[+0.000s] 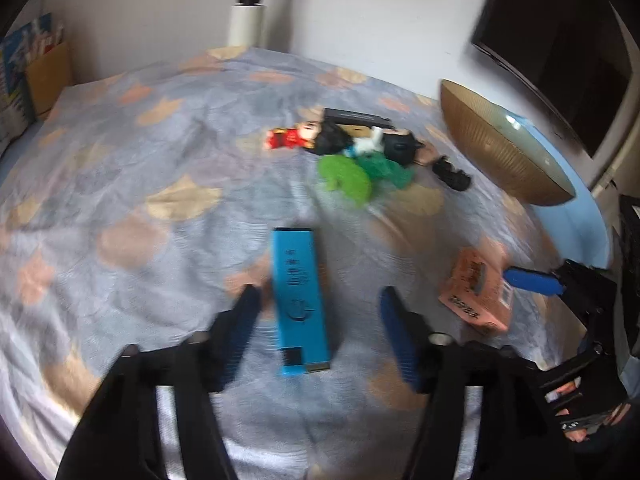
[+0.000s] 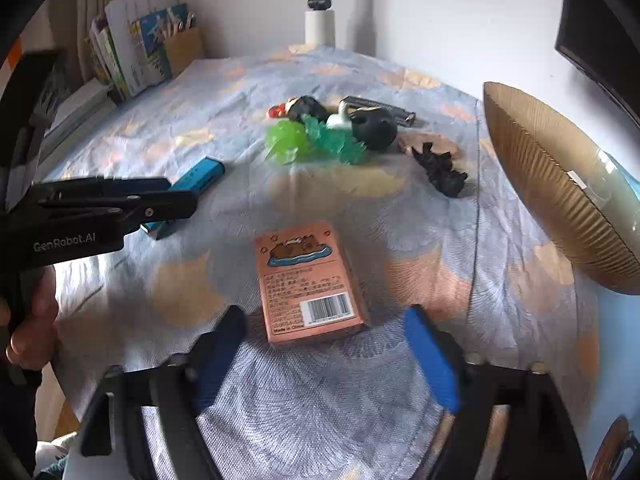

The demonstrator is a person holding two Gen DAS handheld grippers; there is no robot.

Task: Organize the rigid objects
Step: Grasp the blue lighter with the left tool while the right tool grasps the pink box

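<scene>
The worktop, draped in a patterned cloth, is carrying everything, with a ribbed bowl sitting at its right edge. Far across the cloth a heap of small toys is lying in a cluster, well apart from the two boxes nearer the camera.

The blue box is lying flat between the fingers of the left claw, whose jaws are standing wide and touching neither long side. The pink box is lying flat just ahead of the right claw, which is gaping wide too, its near end only starting to enter the gap.

Both boxes are looking like light, stiff cardboard, likely hollow enough to dent under a hard squeeze. The blue one is asking for a hold across its narrow width, near the middle so it is not tipping. The pink one is broader and smooth-faced, so a pinch on the two long edges seems safest.
</scene>
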